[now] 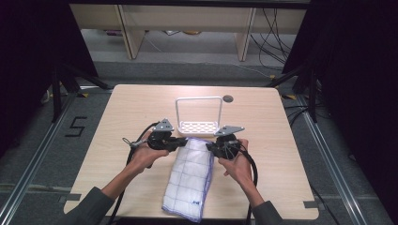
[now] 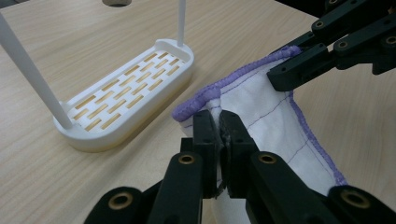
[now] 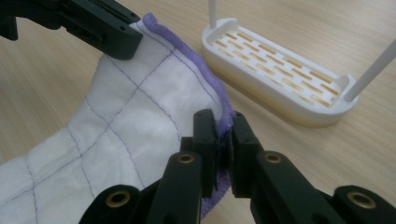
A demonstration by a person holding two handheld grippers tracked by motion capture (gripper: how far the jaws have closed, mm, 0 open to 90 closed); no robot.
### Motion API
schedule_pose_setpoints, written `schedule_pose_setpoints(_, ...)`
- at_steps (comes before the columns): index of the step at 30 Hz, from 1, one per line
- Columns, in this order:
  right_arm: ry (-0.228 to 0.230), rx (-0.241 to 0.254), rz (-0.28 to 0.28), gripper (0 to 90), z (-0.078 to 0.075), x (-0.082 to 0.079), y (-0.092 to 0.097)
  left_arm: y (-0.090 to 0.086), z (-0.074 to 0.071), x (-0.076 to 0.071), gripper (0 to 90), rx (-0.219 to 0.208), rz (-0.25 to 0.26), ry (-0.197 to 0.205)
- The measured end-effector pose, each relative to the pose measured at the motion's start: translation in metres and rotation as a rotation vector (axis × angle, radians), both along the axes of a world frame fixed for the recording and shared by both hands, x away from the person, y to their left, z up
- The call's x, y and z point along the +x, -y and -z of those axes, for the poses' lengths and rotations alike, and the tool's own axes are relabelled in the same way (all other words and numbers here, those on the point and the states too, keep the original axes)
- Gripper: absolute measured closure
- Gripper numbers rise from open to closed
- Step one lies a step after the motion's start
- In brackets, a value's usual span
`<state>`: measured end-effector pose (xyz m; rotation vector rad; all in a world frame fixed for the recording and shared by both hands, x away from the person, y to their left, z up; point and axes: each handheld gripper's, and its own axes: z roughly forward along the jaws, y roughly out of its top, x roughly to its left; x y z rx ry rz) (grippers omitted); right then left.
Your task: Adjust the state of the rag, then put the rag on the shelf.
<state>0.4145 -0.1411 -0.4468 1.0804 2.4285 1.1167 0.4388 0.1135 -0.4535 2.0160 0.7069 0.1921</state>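
**A:** Starting at the left of the high view, what is the left gripper (image 1: 180, 142) doing?

**B:** It is clenched on the far left corner of the white cloth (image 1: 190, 176). In the left gripper view its jaws pinch the purple-stitched hem at lower centre, pads pressed on the fabric. Gripping at the corner lets the edge hang straight rather than bunch.

**A:** And the cloth itself?

**B:** It runs down the middle of the high view, from the grippers to the near edge of the table (image 1: 122, 108), where its lower end overhangs slightly. The far edge looks lifted; the rest trails on the wood.

**A:** Further right?

**B:** The right gripper (image 1: 212, 146) is clamped on the other far corner, jaws closed over the hem at lower centre of its own view. Two corners held level, I judge, keep the top edge taut so it can be draped.

**A:** Draped where?

**B:** Probably over the white rack (image 1: 199, 117) just above the grippers, centre frame: a slotted base with a thin rail arching over it. It stands directly beyond the cloth, apart from it.
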Motion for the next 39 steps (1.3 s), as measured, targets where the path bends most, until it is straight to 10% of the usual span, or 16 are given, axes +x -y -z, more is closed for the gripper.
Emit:
schedule_pose_setpoints(22,0.116,0.109,-0.066,84.3,-0.054,-0.014,0.005,-0.01,-0.057,-0.028,85.3,-0.081,0.024,0.077)
schedule_pose_setpoints(39,0.146,0.16,-0.022,84.4,-0.082,-0.007,0.018,-0.002,-0.088,-0.012,85.4,-0.073,0.018,0.086)
